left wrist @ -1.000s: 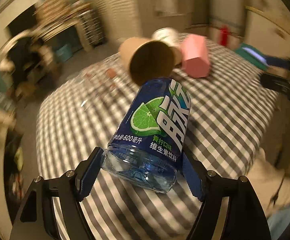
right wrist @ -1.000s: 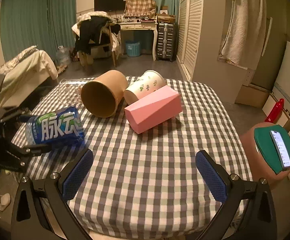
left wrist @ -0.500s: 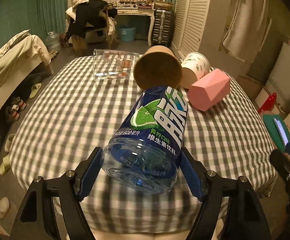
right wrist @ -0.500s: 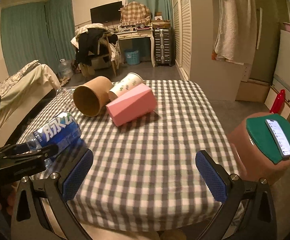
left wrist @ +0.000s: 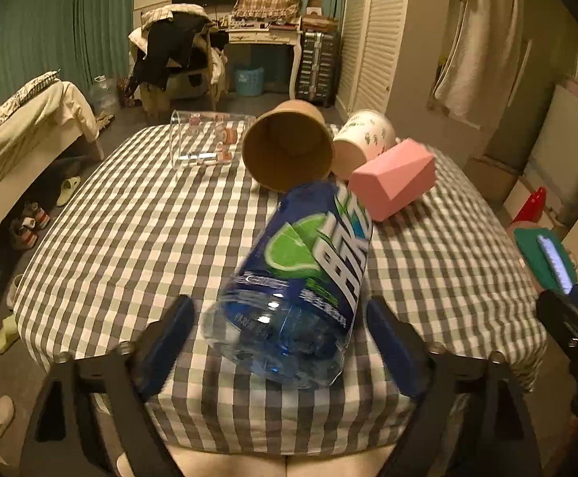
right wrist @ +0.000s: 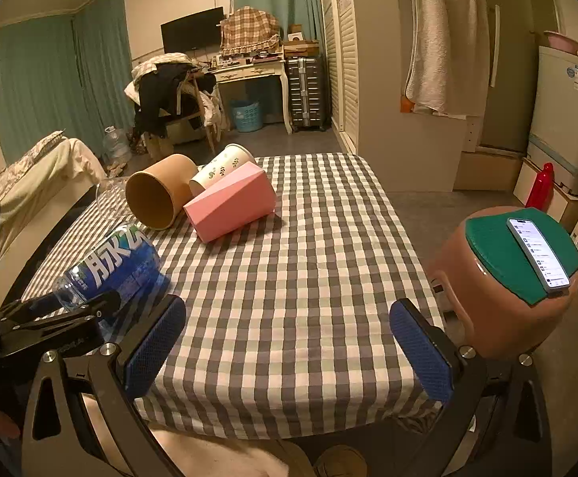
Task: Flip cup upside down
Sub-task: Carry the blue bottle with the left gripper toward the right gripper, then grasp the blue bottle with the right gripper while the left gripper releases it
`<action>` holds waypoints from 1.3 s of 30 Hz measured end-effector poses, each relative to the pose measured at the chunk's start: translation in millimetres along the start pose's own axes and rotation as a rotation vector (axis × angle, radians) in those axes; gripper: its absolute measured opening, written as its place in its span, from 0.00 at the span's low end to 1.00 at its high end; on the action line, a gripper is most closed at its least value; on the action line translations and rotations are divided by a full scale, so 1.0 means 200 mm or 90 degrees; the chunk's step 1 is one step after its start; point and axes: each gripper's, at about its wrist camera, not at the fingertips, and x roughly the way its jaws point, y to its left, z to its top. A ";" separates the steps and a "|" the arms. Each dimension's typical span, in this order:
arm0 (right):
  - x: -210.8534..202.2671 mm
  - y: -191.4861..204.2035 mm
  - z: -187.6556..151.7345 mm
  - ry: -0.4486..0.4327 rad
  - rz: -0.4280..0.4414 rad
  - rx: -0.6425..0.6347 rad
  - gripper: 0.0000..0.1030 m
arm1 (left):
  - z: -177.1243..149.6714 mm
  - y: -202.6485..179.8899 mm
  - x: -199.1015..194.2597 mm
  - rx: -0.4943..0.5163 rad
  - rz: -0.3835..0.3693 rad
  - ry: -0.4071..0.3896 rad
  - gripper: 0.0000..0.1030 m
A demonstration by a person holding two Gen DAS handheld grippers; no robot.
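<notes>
A blue drink bottle lies between the fingers of my left gripper, base toward the camera; the pads stand slightly apart from it, so the gripper is open. The bottle also shows in the right wrist view. A brown paper cup, a white patterned cup, a pink faceted cup and a clear glass lie on their sides at the far part of the checkered table. My right gripper is open and empty above the table's near edge.
A brown stool with a green cushion and a phone stands right of the table. A bed is at the left, with shoes on the floor beside it. A desk and a chair with clothes stand behind.
My left gripper has opened; its pads now stand off the bottle, which has tipped and looks blurred. The right gripper has drawn back toward the near edge.
</notes>
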 end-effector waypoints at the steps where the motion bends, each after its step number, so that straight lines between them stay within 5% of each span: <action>1: -0.01 0.01 0.00 -0.001 -0.002 -0.003 1.00 | 0.00 0.01 -0.02 -0.003 -0.005 -0.006 0.92; 11: -0.13 0.14 0.06 -0.035 -0.016 -0.030 1.00 | 0.06 0.11 -0.27 0.030 -0.032 -0.085 0.92; 20: -0.24 0.38 0.09 -0.078 -0.037 -0.038 1.00 | 0.09 0.44 -0.37 0.043 -0.017 -0.171 0.98; 39: 0.19 0.96 -0.20 -0.005 -0.067 -0.032 1.00 | -0.04 0.81 -0.14 0.001 -0.008 -0.104 0.98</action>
